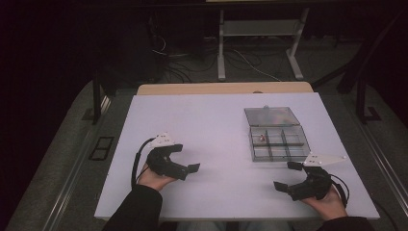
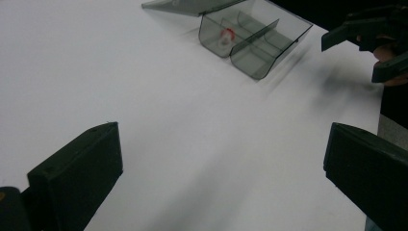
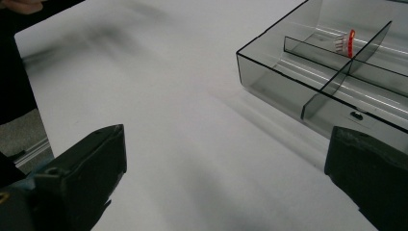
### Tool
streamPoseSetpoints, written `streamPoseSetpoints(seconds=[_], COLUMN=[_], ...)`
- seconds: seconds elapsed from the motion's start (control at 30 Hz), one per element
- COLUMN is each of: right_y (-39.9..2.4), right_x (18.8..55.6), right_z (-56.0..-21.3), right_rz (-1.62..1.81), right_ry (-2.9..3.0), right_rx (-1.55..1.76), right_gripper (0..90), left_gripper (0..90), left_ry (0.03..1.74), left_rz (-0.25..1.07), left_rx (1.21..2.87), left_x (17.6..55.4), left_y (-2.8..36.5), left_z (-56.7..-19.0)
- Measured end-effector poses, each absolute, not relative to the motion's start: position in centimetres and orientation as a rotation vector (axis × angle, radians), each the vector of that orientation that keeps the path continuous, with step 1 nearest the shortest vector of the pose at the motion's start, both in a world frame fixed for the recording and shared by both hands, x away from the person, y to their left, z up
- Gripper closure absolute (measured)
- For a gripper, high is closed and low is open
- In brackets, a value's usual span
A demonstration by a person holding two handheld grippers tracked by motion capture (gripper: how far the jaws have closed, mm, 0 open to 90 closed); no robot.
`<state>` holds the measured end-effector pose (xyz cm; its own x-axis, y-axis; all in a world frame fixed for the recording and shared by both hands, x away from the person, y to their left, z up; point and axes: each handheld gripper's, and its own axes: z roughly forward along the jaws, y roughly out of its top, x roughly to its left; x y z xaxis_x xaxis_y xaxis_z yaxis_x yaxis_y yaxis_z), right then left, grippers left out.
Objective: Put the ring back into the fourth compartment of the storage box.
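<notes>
White rectangular tabletop (image 1: 211,144), a tan wooden edge showing along its far side. Dark room beyond; white metal desk legs (image 1: 221,48) and loose cables (image 1: 250,62) on the floor behind the table.

Clear smoke-grey plastic compartment box (image 1: 279,142) sits on the right half of the table, lid (image 1: 271,116) swung open and lying flat on the far side. Dividers split the box into small cells. One small red-and-white object (image 1: 262,138) lies in a far-left cell; too small to identify. In the left gripper view the same object (image 2: 226,34) shows inside the box (image 2: 255,36); in the right gripper view it (image 3: 347,43) stands against a divider of the box (image 3: 337,72).

Left gripper (image 1: 190,162), black with a grey three-cornered plate, held low over the near left of the table by the left hand (image 1: 153,179), dark sleeve behind it. Jaws spread wide, nothing between them; bare tabletop (image 2: 192,134) lies ahead of them.

Right gripper (image 1: 287,175), same build, held by the right hand (image 1: 329,202) near the table's right front corner, just beside the box's near edge. Jaws wide apart, holding nothing. The box's near wall sits directly ahead of its right jaw.

Grippers well apart from each other. Nothing lies on the open surface between either gripper and the box.
</notes>
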<state>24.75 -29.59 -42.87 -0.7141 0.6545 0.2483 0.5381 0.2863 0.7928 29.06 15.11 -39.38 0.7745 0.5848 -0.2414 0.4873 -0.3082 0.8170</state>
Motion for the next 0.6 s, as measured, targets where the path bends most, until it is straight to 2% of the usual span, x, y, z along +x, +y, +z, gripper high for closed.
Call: streamPoseSetpoints(seconds=[0.6], right_y=[-29.5], right_x=[24.8], right_z=[-42.9], right_rz=[1.403], right_ry=[2.418], right_rx=[1.132], right_gripper=[0.3], left_gripper=[0.0], left_ry=[0.902], left_rz=[0.119], left_rx=[1.903], left_x=[26.8], left_y=[18.0], left_z=[-43.2])
